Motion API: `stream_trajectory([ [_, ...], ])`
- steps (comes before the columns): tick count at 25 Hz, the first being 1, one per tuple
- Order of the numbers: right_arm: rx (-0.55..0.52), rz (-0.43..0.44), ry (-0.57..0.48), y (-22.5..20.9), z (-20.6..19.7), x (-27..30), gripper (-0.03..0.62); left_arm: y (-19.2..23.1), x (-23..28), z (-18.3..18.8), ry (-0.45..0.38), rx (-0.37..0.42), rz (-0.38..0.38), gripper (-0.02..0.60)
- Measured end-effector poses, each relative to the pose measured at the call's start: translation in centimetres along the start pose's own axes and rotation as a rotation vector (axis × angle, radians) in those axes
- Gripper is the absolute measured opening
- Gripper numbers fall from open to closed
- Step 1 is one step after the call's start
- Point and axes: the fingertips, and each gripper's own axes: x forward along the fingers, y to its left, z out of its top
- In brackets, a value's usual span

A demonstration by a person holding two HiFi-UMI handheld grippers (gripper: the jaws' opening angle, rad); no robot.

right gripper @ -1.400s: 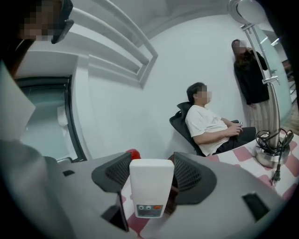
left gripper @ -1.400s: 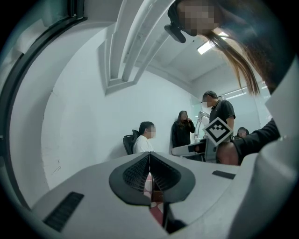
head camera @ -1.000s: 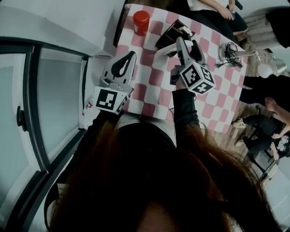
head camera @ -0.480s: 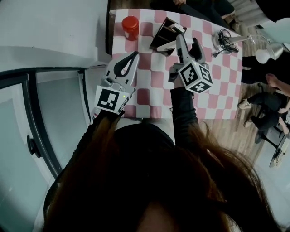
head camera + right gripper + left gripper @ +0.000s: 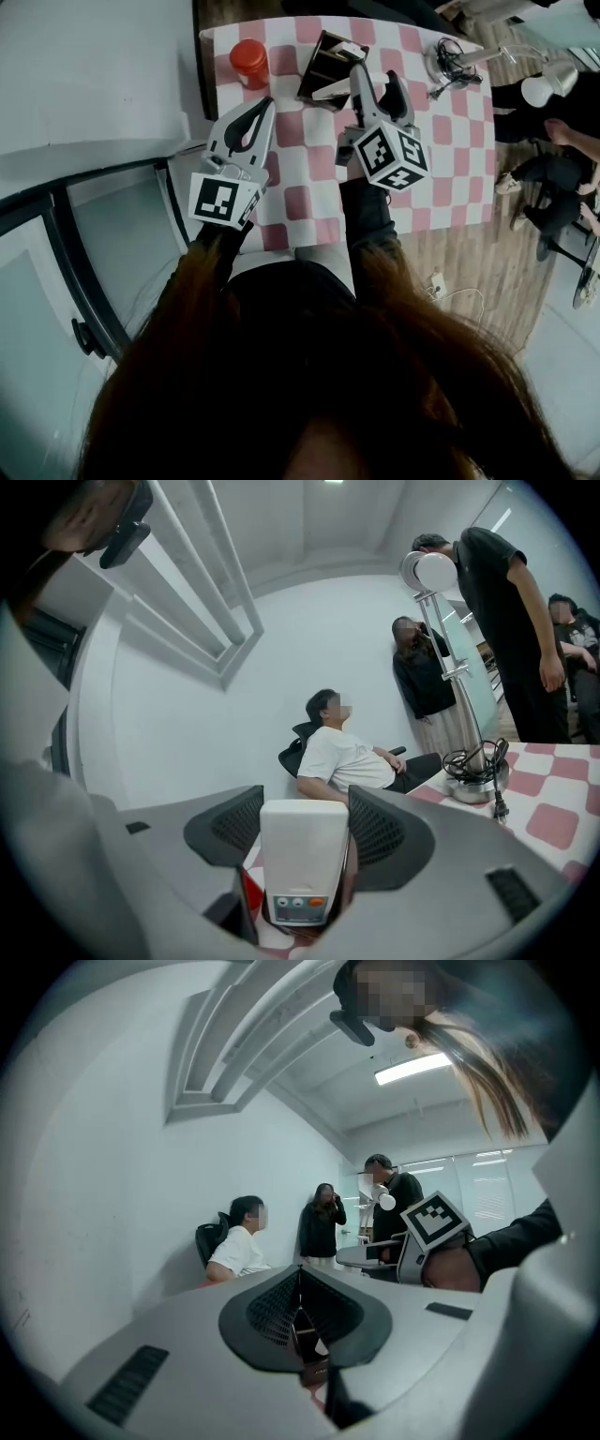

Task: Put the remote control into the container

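Note:
A white remote control (image 5: pixel 335 94) (image 5: pixel 302 860) with small buttons at its near end is clamped upright between the jaws of my right gripper (image 5: pixel 359 86) (image 5: pixel 302 810). It hangs just in front of the near edge of a black container (image 5: pixel 323 67) with dividers, at the far side of the checkered table (image 5: pixel 300 169). My left gripper (image 5: pixel 264 103) (image 5: pixel 300 1274) hovers over the table's left part, jaws shut with nothing between them.
A red jar (image 5: pixel 248 58) stands left of the container. A desk lamp base with a coiled cable (image 5: pixel 448 58) (image 5: pixel 476 775) sits at the far right corner. Several people (image 5: pixel 342 752) sit and stand beyond the table. The wall runs along the table's left edge.
The head view has swung, so the table sits higher and more to the left in frame. The right gripper still holds the remote by the container. The left gripper stays shut.

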Motion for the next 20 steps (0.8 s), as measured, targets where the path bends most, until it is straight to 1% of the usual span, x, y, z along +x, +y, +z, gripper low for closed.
stream_trajectory([
  [5,0.007,-0.061,-0.062,-0.4,0.1,-0.4,0.270,-0.6,1.2,-0.1,-0.001,0.007,-0.067,0.009],
  [8,-0.007,-0.089,-0.075,-0.2,-0.8,-0.9,0.270,-0.5,1.4,-0.5,0.008,0.008,-0.089,0.009],
  [14,-0.116,-0.120,-0.033,1.1,-3.0,-1.3,0.270,-0.2,1.7,-1.5,0.022,-0.009,-0.100,0.009],
  [20,-0.143,-0.145,0.045,1.0,-5.0,-0.6,0.270,-0.2,1.9,-2.0,0.026,-0.021,-0.102,0.009],
])
